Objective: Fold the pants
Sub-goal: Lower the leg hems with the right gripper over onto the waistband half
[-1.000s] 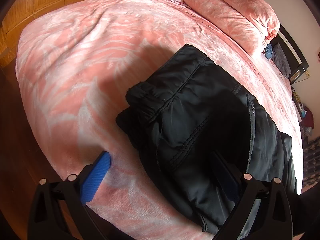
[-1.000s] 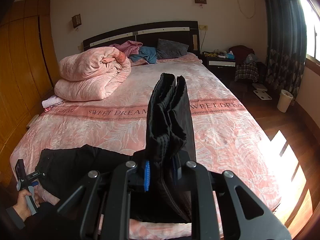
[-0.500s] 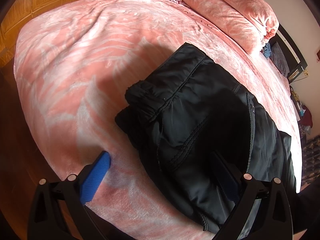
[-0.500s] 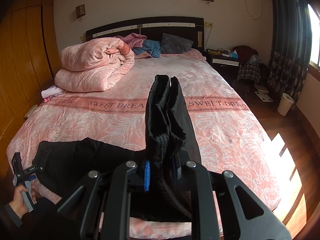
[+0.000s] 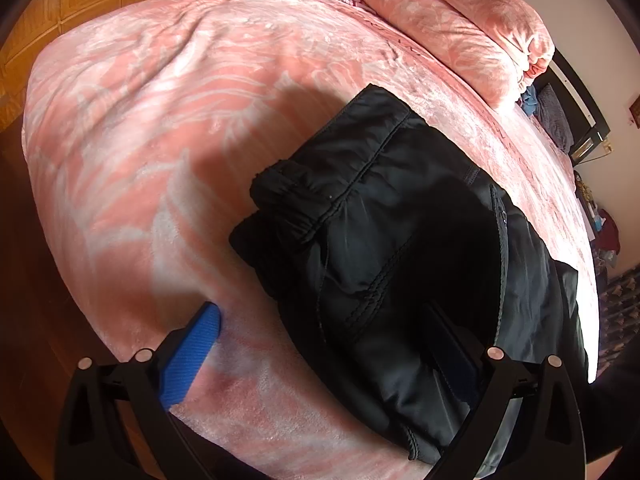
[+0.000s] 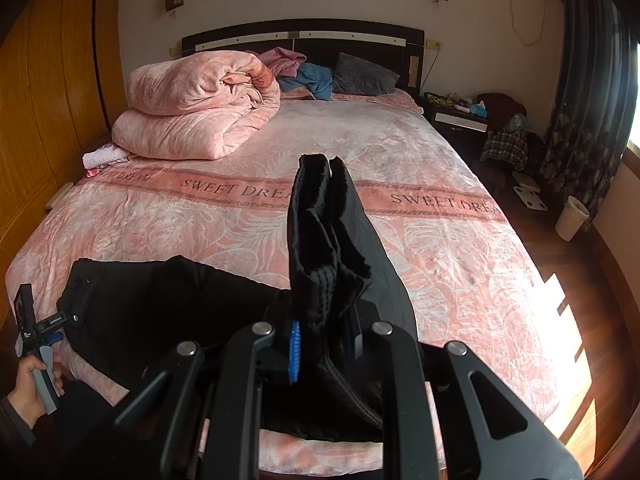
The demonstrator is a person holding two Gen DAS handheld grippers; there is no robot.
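Observation:
Black pants (image 5: 400, 248) lie across the foot of the pink bed (image 5: 160, 120), waistband toward the left. My left gripper (image 5: 320, 340) hangs open over the waist end. Its blue pad (image 5: 192, 356) is above the blanket and the other pad is above the fabric, and neither grips anything. In the right wrist view the pants (image 6: 160, 304) run from the waist to my right gripper (image 6: 324, 344). That gripper is shut on the bunched leg ends (image 6: 320, 240), which stick up between its pads. A hand (image 6: 28, 384) holds the left gripper (image 6: 60, 320) at the waist.
A rolled pink quilt (image 6: 200, 108) and loose clothes (image 6: 308, 76) sit near the dark headboard (image 6: 304, 36). A wooden wardrobe (image 6: 48, 100) lines the left side. To the right are a nightstand (image 6: 460, 120), a white bin (image 6: 572, 218), a curtain and the wooden floor.
My right gripper has shifted a little and dipped, with the leg ends still clamped, and the bed sits higher in its view. The left gripper has stayed put.

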